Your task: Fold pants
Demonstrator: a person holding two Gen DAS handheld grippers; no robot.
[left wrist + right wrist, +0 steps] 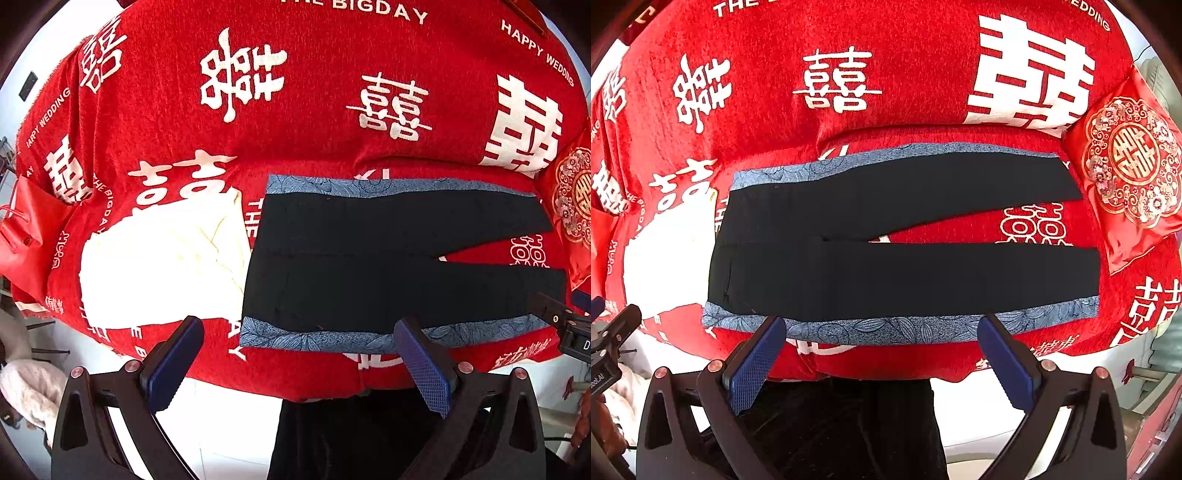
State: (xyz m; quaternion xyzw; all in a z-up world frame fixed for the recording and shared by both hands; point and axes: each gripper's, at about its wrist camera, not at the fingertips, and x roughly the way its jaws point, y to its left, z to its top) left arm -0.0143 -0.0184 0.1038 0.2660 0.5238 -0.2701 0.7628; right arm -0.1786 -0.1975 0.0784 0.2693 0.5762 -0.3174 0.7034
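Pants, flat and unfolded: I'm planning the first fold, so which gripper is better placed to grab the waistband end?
Left. Its view sits nearer the pants' waistband end beside the white cloth, fingers open. The right gripper faces the legs.

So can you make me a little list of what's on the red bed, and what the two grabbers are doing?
pants: black pants with blue patterned side strips, spread flat, legs apart
beside waist end: folded white cloth
past leg ends: red cushion with gold emblem
surface: red blanket with white characters
left hand-held gripper: open, at the near edge, holding nothing
right hand-held gripper: open, at the near edge, holding nothing
folding: not begun
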